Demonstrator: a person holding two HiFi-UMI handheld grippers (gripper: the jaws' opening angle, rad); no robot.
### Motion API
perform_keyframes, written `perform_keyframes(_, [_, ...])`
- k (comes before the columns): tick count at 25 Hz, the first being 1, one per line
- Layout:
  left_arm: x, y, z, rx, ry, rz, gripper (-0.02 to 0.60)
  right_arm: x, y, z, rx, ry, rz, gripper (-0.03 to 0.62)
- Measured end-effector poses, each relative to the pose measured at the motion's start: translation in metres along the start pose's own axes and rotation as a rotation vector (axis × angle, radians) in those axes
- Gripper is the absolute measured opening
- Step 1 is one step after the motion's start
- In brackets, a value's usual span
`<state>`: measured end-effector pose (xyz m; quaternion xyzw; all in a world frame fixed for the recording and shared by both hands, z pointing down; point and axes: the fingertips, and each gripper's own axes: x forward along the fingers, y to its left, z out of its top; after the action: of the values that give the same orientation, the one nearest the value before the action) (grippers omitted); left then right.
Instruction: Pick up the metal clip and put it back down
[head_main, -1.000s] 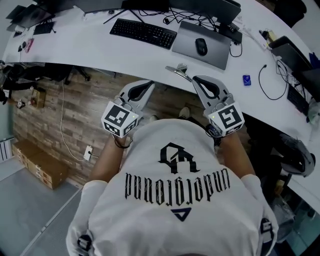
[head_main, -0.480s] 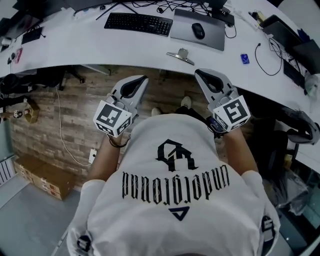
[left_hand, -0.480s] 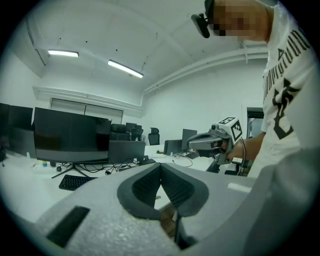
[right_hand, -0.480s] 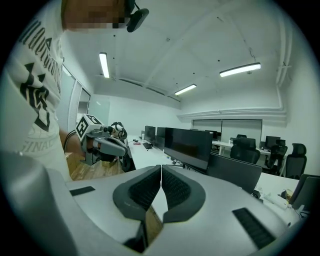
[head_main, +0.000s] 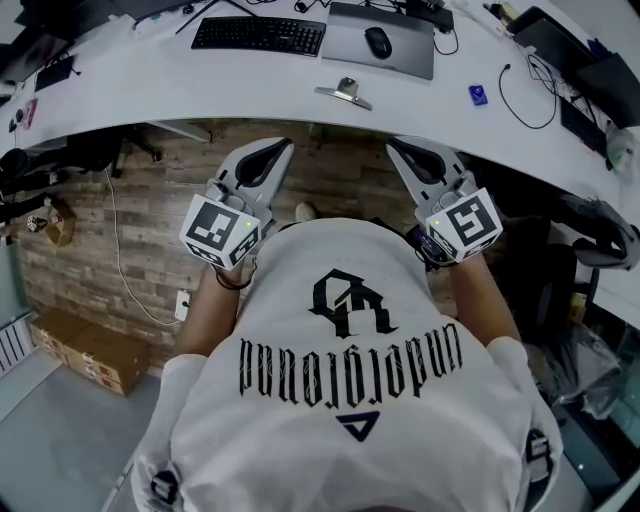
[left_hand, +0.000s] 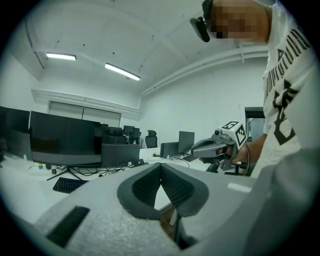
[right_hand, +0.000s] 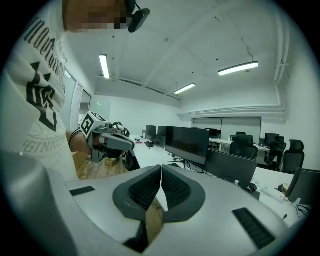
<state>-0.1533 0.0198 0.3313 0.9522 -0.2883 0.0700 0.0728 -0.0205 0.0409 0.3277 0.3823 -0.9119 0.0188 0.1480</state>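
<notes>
The metal clip (head_main: 343, 92) lies on the white desk (head_main: 200, 90) near its front edge, just before the grey mouse mat. My left gripper (head_main: 283, 146) hangs below the desk edge, left of the clip, jaws shut and empty. My right gripper (head_main: 392, 146) is held level with it, right of the clip, also shut on nothing. In the left gripper view the pads (left_hand: 150, 187) meet at a seam (left_hand: 160, 165), and the right gripper (left_hand: 212, 148) shows beyond. In the right gripper view the pads (right_hand: 176, 188) touch (right_hand: 161, 167), and the left gripper (right_hand: 107, 140) shows at left. The clip appears in neither gripper view.
A black keyboard (head_main: 258, 35) and a mouse (head_main: 378, 42) on a grey mat (head_main: 378, 45) lie behind the clip. A small blue item (head_main: 478, 95) and cables (head_main: 520, 90) sit at right. Wood floor (head_main: 150, 230) and cardboard boxes (head_main: 75, 345) lie below.
The head view has shifted, so the desk and clip sit higher in frame. Both grippers stay shut, held side by side below the desk edge.
</notes>
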Motion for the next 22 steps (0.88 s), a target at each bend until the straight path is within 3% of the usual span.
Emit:
perform_keyframes(15, [0.042, -0.141, -0.019, -0.028, 0.016, 0.026, 0.012, -0.13, 0.0, -0.058, 0.032, 0.019, 0.07, 0.018])
perform_keyframes(22, [0.036, -0.166, -0.022, -0.066, 0.009, 0.08, 0.012, -0.157, 0.0, -0.072, 0.041, 0.02, 0.092, 0.018])
